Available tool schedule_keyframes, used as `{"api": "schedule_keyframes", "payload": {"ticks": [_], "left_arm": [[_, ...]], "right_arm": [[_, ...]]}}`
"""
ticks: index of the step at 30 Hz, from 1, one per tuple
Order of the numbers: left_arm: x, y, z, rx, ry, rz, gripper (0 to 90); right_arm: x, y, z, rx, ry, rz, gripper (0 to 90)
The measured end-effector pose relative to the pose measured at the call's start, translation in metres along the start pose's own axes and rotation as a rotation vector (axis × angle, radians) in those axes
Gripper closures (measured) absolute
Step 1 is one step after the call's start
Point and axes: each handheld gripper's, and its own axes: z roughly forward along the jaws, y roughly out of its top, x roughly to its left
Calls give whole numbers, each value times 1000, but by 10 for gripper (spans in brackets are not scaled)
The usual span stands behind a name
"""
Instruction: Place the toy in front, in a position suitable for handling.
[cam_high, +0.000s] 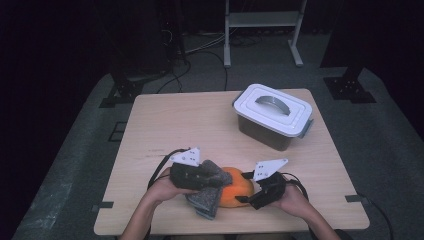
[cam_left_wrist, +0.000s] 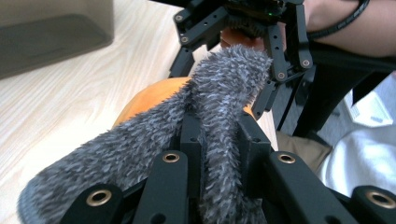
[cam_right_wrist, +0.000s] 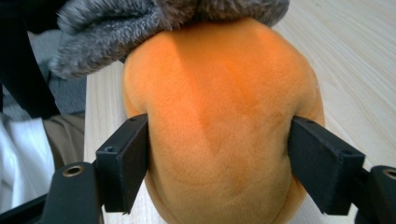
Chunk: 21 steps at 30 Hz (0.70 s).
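An orange plush toy lies at the table's near edge, with a grey fuzzy fabric draped over its left end. My left gripper is shut on that fabric; in the left gripper view a fold of the grey fabric runs up between the closed jaws of the left gripper and over the orange toy. My right gripper comes in from the right. Its jaws stand wide, and both pads press into the sides of the orange toy, below the grey fabric.
A dark box with a white lid and grey handle stands at the back right of the wooden table. A white metal stand is on the floor behind the table. Both forearms come in over the near edge.
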Motion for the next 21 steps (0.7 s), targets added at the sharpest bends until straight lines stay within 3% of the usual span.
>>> {"api": "schedule_keyframes", "payload": {"ticks": [5,11,14,17,21], "left_arm": [[5,-7,-5,23,10,-10,758],[19,-30,-22,49,75,-88,754],[16,-26,-23,43,67,-64,754],[8,-12,-17,3,32,-29,754],[-1,0,-7,-6,1,13,752]], "right_arm": [[-2,-2,-2,-10,4,7,251],[-2,0,-1,-13,0,2,251],[-1,1,-1,-9,-5,-5,251],[0,3,1,-3,-11,-10,250],[3,5,3,1,-15,-16,246]]}}
